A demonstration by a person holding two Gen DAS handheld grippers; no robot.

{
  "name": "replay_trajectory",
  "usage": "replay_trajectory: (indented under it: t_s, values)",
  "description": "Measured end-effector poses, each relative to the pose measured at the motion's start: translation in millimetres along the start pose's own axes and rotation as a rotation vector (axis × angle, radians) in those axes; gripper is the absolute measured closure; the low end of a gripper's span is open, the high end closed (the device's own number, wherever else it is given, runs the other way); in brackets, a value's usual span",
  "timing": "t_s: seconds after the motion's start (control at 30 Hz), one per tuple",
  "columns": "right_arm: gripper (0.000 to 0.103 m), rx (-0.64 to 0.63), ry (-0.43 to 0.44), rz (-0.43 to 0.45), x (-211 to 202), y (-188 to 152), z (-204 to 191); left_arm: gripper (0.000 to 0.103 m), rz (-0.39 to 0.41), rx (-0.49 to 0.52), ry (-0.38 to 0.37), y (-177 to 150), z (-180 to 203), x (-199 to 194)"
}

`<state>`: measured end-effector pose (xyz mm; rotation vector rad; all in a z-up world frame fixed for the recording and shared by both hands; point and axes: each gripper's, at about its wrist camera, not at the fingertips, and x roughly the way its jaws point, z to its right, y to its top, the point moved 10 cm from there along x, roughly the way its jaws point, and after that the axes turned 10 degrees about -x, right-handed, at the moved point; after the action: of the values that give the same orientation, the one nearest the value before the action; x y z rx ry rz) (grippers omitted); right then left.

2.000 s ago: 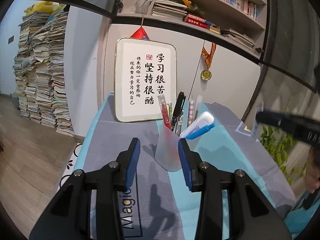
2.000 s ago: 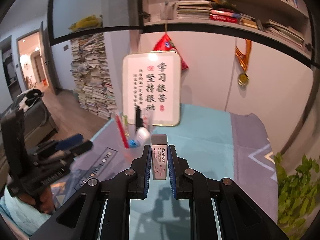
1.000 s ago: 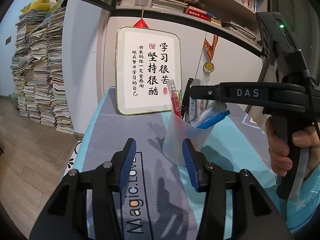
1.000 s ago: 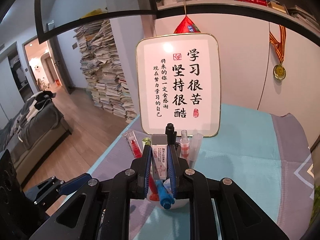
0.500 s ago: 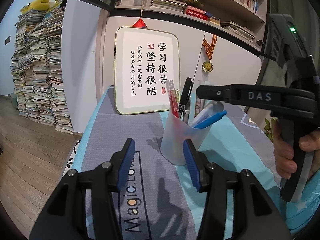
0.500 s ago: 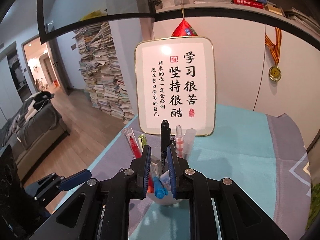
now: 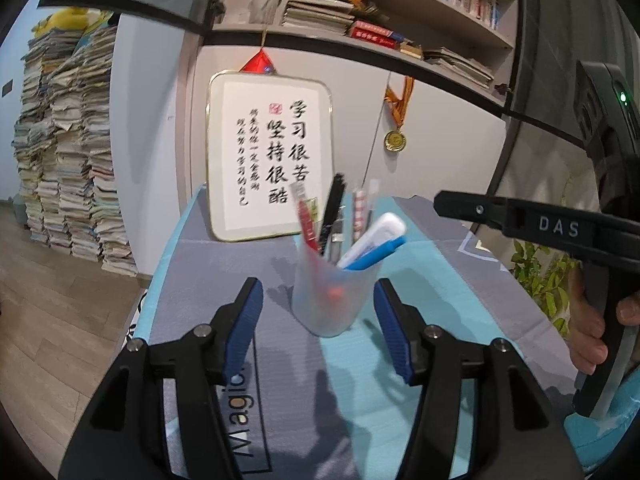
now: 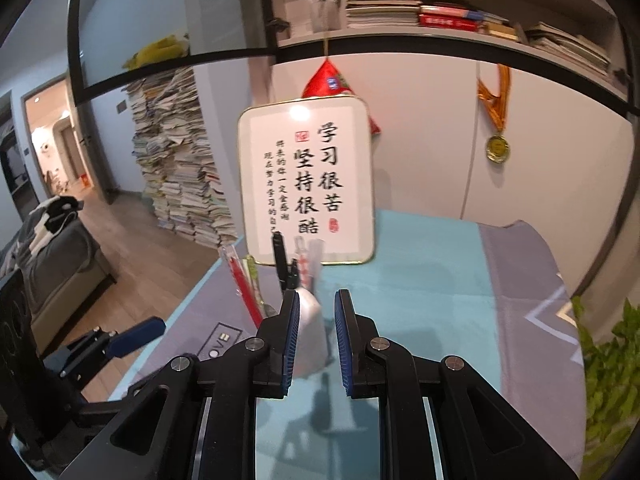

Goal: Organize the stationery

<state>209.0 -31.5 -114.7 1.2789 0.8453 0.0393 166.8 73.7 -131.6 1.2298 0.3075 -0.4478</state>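
Observation:
A translucent pen cup point(image 7: 330, 300) stands on the teal and grey cloth. It holds a red ruler point(image 7: 306, 220), a black marker point(image 7: 334, 204), striped pens and a white and blue tube point(image 7: 376, 244). My left gripper point(image 7: 319, 320) is open, its blue pads on either side of the cup and apart from it. My right gripper point(image 8: 317, 326) is open and empty above and behind the cup point(image 8: 308, 332); its arm shows at the right of the left wrist view point(image 7: 520, 220). The white eraser is out of sight.
A framed calligraphy board point(image 7: 270, 168) leans on the wall behind the cup. The cloth-covered table point(image 8: 420, 272) ends at the left over a wooden floor. A green plant point(image 8: 608, 360) stands at the right. Stacks of books point(image 7: 64, 152) fill the left.
My right gripper has let go of the white eraser over the cup, opened and drawn back to the right. My left gripper has opened wider around the cup.

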Motion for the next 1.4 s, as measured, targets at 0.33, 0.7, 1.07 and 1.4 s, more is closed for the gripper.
replay_trajectory:
  t_s: [0.33, 0.7, 1.07, 1.4]
  values:
    - [0.059, 0.025, -0.066, 0.057, -58, -11, 19, 0.032, 0.042, 0.065, -0.021, 5, 45, -28]
    - [0.035, 0.049, -0.176, 0.174, -147, -19, 40, 0.02, 0.129, 0.121, 0.004, 13, 97, -69]
    - [0.034, 0.089, -0.257, 0.203, -207, -45, 46, 0.003, 0.219, 0.148, 0.07, 14, 131, -124]
    - [0.018, 0.122, -0.4, 0.336, -303, -34, 42, 0.001, 0.304, 0.15, 0.063, 33, 166, -191]
